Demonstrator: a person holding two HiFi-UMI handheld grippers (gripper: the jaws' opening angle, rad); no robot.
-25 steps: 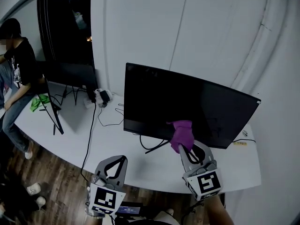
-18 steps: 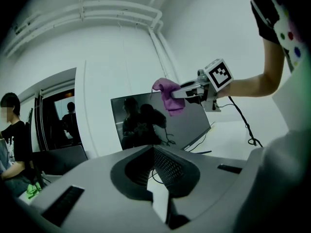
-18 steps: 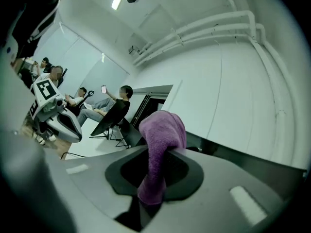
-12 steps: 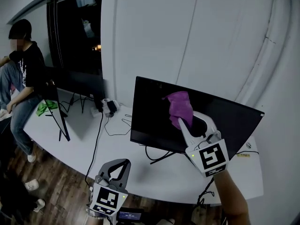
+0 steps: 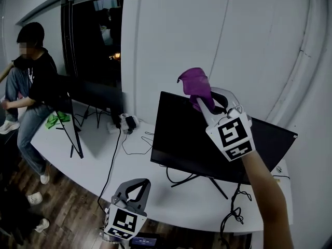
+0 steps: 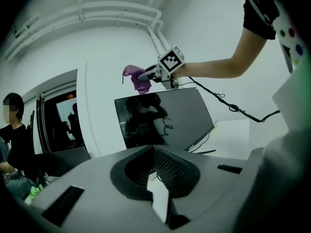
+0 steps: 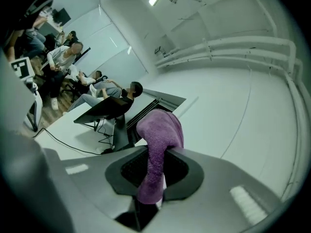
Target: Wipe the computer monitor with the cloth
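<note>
Two claws in view. Right claw (image 5: 201, 100) is up high, clamped on the purple cloth (image 5: 194, 82). Cloth sits at the monitor (image 5: 192, 139) top edge, near its left corner, white wall behind. Can't tell if cloth touches the screen. Left claw (image 5: 139, 187) hangs low by the near bench (image 5: 88, 154) edge, jaws together, nothing between them. Monitor stands on the bench, cable (image 5: 110, 162) running left of it. Person (image 5: 32, 82) sits far left, beside a second monitor (image 5: 96, 93).
</note>
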